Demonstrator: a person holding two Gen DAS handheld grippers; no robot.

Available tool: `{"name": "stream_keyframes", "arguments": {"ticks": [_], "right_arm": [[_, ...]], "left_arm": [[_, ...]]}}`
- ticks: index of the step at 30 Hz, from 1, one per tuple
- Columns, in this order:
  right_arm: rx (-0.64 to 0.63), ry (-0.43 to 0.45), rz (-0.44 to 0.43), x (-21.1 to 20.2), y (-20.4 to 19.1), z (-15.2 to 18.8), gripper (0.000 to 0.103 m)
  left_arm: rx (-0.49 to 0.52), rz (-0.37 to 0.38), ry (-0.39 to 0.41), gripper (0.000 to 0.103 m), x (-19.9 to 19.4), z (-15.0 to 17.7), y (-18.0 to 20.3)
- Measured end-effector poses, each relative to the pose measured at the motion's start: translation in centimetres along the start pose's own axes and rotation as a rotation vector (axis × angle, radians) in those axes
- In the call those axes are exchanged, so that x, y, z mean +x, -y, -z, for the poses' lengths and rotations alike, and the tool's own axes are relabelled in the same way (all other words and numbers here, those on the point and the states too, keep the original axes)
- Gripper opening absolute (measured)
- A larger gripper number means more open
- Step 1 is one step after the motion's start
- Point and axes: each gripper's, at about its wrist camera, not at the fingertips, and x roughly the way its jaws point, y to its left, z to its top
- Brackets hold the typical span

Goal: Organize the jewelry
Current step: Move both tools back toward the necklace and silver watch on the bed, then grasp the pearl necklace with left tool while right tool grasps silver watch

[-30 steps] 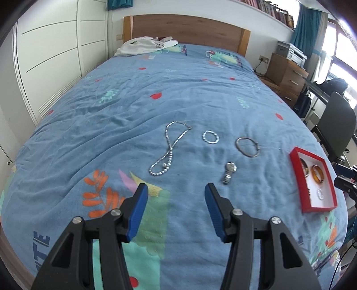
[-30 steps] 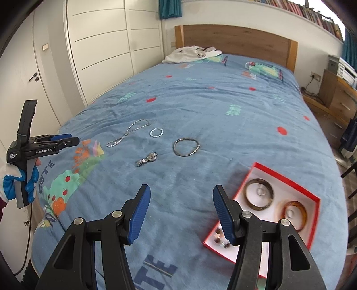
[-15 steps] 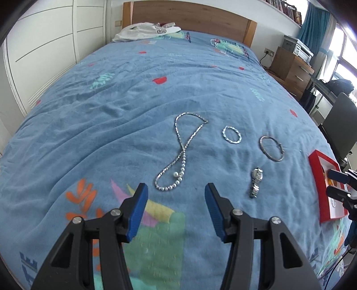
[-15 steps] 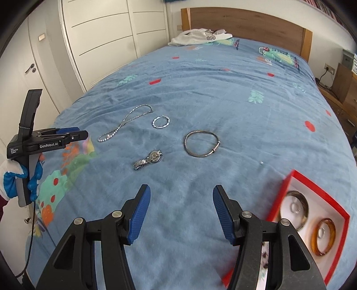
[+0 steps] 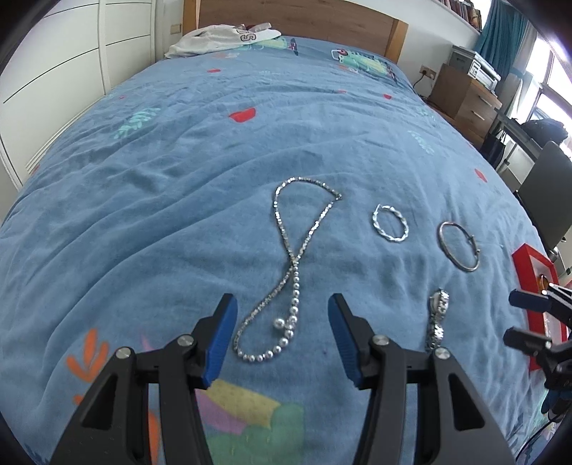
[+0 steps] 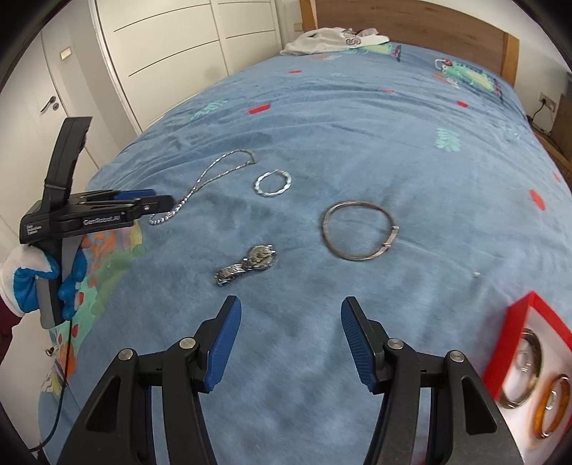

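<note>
Your left gripper (image 5: 282,331) has its blue-padded fingers (image 5: 220,339) spread and holding nothing; between the tips lies the beaded lower loop of the necklace (image 5: 291,257), untouched on the bed (image 5: 178,200). The necklace runs away from you in a crossed figure-eight. To its right lie the twisted silver ring bracelet (image 5: 390,223), then the plain silver bangle (image 5: 459,246), and nearer you the wristwatch (image 5: 438,320), just beside your right finger. At the far right edge the red box (image 5: 529,272) shows behind the tips of your right gripper.

Your right gripper (image 6: 290,343) likewise has its fingers (image 6: 223,345) spread and empty, over bare blue cover. Just beyond the left fingertip lies the wristwatch (image 6: 246,266); beyond the right fingertip, the bangle (image 6: 359,229), with the twisted bracelet (image 6: 273,183) and the necklace (image 6: 211,186) farther off to the left. The red box (image 6: 518,332) sits at lower right, holding several ring-shaped pieces. At left, your gloved hand (image 6: 39,282) holds the left gripper, its tips near the necklace's end.

At the head of the bed lies white clothing (image 6: 329,41), against the wooden headboard (image 6: 429,21).
</note>
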Motion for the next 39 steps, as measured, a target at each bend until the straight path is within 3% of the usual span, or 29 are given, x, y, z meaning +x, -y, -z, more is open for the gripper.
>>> {"name": "stream_keyframes", "arguments": {"ticks": [17, 21, 24, 26, 39], "right_arm": [[0.045, -0.052, -0.102, 7.0, -2.4, -2.2, 0.054], [0.055, -0.057, -0.098, 7.8, -2.6, -2.7, 0.04], [0.068, -0.062, -0.094, 8.3, -2.4, -2.9, 0.026], [0.07, -0.065, -0.094, 8.5, -2.5, -3.0, 0.026], [0.026, -0.02, -0.116, 4.3, -4.0, -1.1, 0.025]], "left_arm": [[0.04, -0.003, -0.013, 0.049, 2.8, 0.5, -0.8], [0.038, -0.013, -0.006, 0.043, 2.8, 0.6, -0.8], [0.024, -0.017, -0.001, 0.027, 2.7, 0.7, -1.1], [0.012, -0.011, -0.004, 0.013, 2.5, 0.8, -1.5], [0.015, 0.043, 0.028, 0.013, -1.7, 2.3, 0.3]]}}
